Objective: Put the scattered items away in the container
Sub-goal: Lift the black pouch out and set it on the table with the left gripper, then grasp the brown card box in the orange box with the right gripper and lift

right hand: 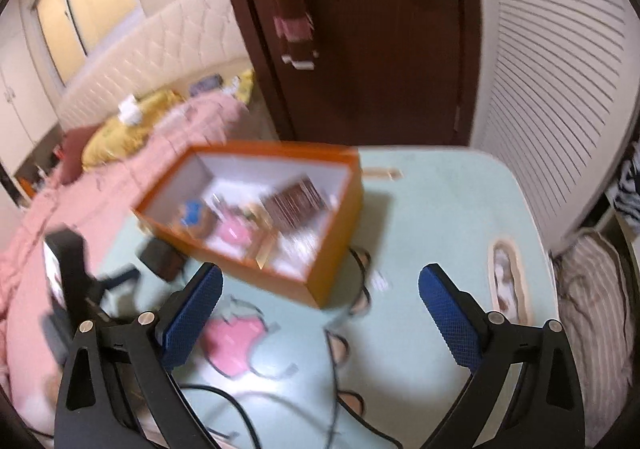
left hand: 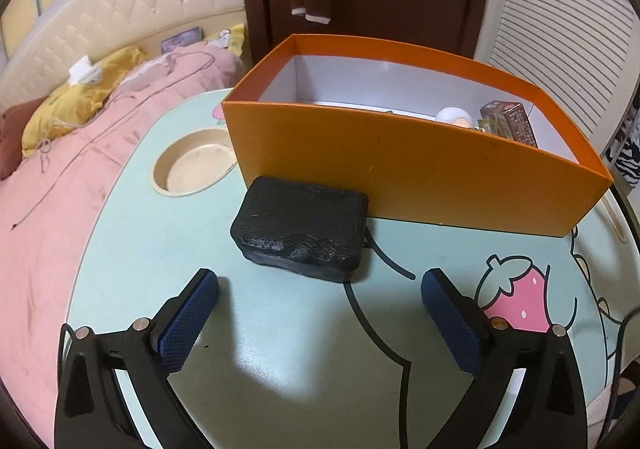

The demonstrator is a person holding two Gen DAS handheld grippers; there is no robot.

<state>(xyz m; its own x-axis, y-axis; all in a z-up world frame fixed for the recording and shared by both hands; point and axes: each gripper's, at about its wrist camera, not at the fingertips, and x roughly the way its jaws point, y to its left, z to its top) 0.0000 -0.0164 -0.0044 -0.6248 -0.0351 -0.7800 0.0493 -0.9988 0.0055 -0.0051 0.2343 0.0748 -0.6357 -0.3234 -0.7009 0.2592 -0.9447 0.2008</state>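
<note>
Table [left hand: 280, 329] with an orange box [left hand: 400, 173], a black case [left hand: 302, 227] and two spread grippers.

Bed [left hand: 60, 189] lies at nine o'clock; the left gripper [left hand: 320, 313] hangs at six with its blue pads [left hand: 188, 321] wide apart and nothing between them. The black case sits just ahead at twelve, beside the box's near wall; whether they touch is unclear. Inside the box, toward two o'clock, stand a brown carton [left hand: 514, 121] and a pale round thing [left hand: 452, 117]. The right gripper [right hand: 320, 297], also splayed and holding nothing, hovers above the box in a blurred view.

Black plastic left gripper [left hand: 320, 291] and right gripper [right hand: 320, 287], blue textured jaws, silver screws.
</note>
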